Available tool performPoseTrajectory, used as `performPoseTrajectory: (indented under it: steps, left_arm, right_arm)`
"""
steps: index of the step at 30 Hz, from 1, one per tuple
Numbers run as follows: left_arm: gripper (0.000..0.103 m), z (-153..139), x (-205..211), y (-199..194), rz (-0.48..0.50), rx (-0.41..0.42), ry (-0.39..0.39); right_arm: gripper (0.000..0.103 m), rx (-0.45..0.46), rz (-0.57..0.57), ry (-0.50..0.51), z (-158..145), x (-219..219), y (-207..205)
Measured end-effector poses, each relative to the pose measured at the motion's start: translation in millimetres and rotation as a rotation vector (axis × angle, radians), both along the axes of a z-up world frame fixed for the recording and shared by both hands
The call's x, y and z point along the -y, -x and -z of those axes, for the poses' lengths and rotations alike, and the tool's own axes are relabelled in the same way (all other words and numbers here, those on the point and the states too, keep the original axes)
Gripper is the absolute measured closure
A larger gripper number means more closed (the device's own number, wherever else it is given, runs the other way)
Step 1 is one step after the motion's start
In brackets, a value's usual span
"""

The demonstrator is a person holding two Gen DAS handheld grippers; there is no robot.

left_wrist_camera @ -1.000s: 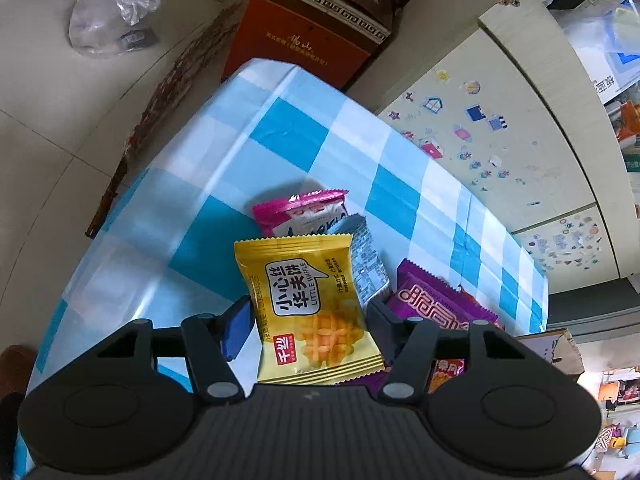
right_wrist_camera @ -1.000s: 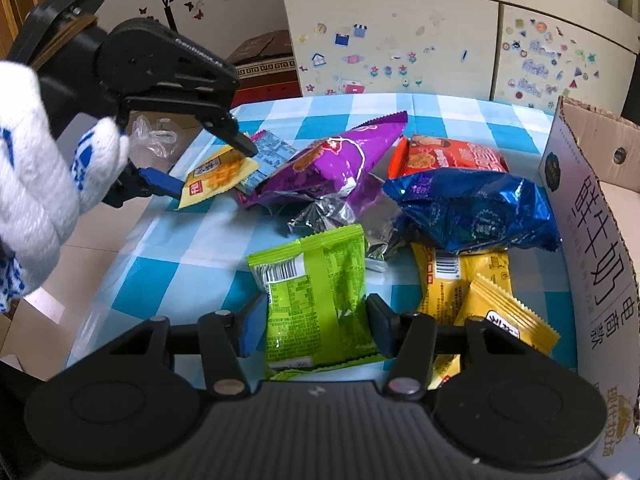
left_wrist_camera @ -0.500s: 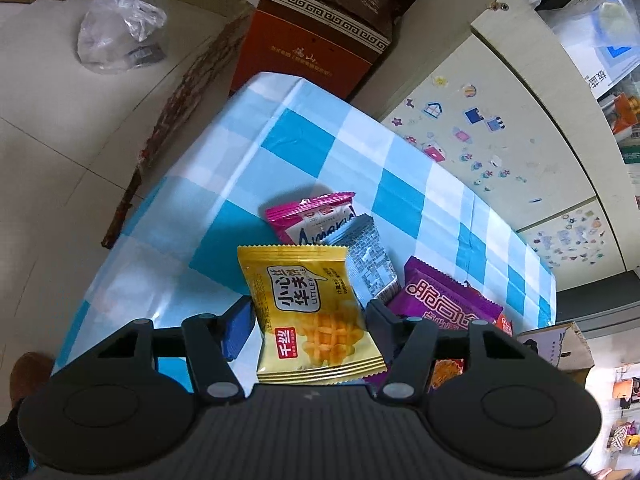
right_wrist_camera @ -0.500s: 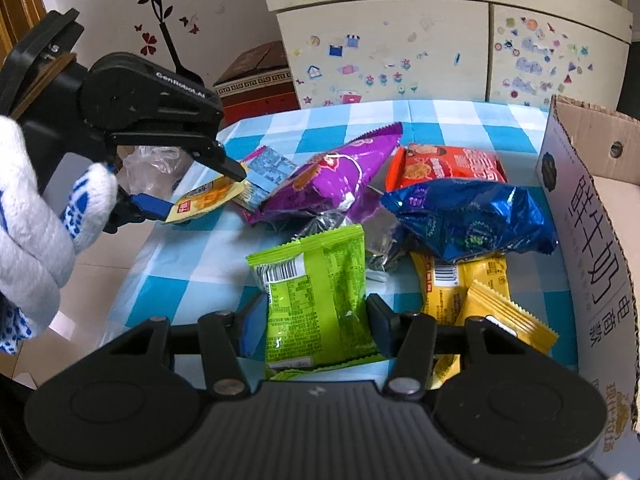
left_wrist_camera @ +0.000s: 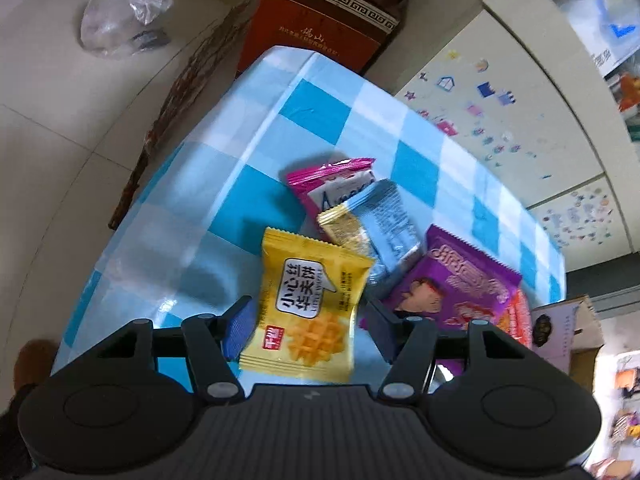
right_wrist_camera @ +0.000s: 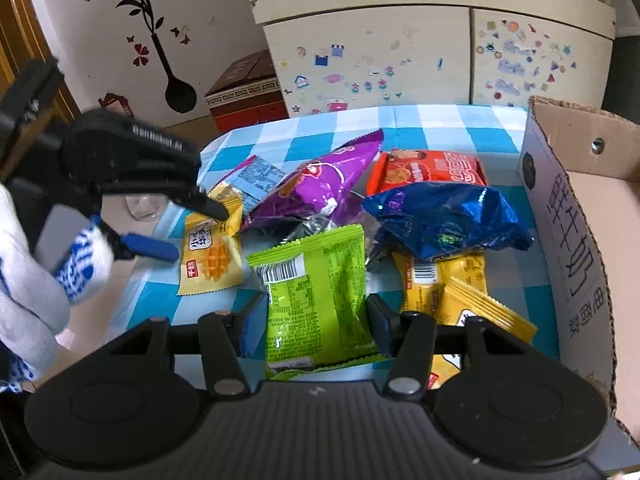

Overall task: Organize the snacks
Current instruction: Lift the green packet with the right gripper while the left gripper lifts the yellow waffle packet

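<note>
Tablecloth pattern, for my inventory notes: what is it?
Light blue and white checks on the tablecloth, clearest in the left wrist view.

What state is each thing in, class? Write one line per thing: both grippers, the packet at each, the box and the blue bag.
Left gripper: fingers either side of the yellow waffle packet, grip unclear.
Yellow waffle packet: tilted between the fingers.
Right gripper: shut on the green packet.
Green packet: gripped by its sides, barcode side up.
Cardboard box: open at the top.
Blue bag: crumpled, lying on other snacks.
</note>
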State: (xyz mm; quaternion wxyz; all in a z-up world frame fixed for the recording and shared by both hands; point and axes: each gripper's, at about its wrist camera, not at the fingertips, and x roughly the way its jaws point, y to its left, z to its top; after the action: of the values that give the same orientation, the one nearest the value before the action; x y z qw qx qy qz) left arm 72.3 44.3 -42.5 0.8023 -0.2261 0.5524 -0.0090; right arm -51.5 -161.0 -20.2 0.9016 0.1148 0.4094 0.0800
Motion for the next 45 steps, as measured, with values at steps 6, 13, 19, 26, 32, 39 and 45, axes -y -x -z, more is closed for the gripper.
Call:
performPoseTrajectory:
  steps: [6,13,19,26,32,39,45]
  left_arm:
    - [0.028,2,15,-3,0.084,0.027,-0.079]
    - [0.014,12,23,-6,0.112,0.015,-0.099]
    - [0.000,19,42,-5,0.200,0.007,-0.190]
    - [0.000,21,55,3,0.229,0.026,-0.275]
    - [0.000,24,67,8,0.284,0.039,-0.355]
    - [0.000,20,54,0,0.236,0.032,-0.277]
    - [0.013,18,54,1,0.222,0.041,-0.297]
  right_arm:
    - [0.049,-0.008,0.013,-0.003,2,1,-1]
    - [0.049,-0.018,0.031,-0.019,4,4,-5]
    - [0.049,-0.028,0.050,-0.031,5,8,-5]
    - [0.049,-0.036,0.074,-0.069,5,13,-5]
    - [0.049,-0.040,0.089,-0.072,5,16,-5]
    - [0.049,-0.036,0.092,-0.078,5,17,-5]
    - [0.049,-0.033,0.088,-0.081,4,16,-5]
